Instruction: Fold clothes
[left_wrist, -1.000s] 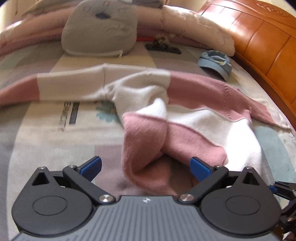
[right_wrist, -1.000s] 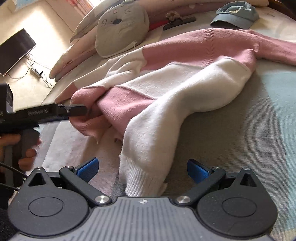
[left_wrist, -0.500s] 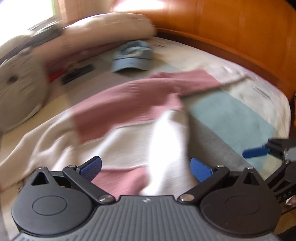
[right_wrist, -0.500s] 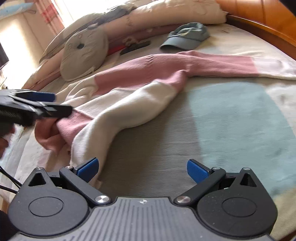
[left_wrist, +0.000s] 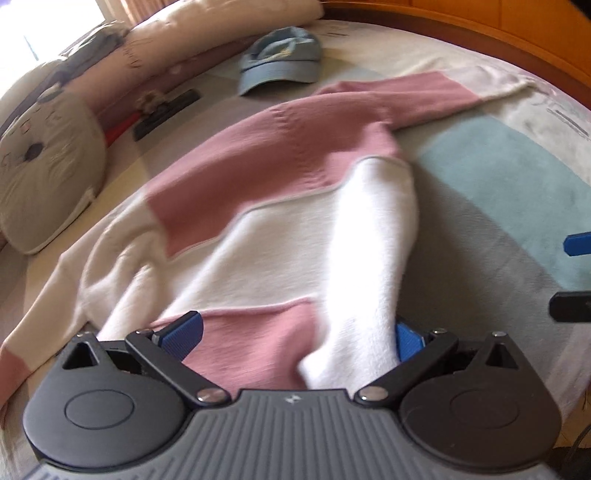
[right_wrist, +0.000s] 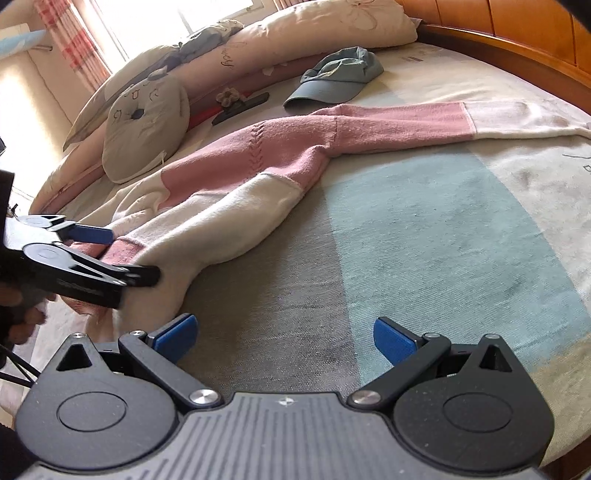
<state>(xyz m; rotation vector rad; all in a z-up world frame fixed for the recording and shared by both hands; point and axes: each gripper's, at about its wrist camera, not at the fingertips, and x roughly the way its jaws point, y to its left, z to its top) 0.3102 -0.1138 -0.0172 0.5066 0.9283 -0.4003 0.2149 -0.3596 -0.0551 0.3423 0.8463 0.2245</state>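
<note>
Pink-and-white knit sweater (left_wrist: 280, 221) sprawls across the bedspread (right_wrist: 424, 236) — its bunched hem lies between my left claw's (left_wrist: 295, 336) wide-open fingers, not clamped. My right claw (right_wrist: 284, 334) — also spread wide, empty — hovers just right of that hem.

Before me, sunlight pours through a window (right_wrist: 218, 14) with red-checked curtains (right_wrist: 70, 48); a polished orange wooden headboard (right_wrist: 517, 33) flanks the bed.
</note>
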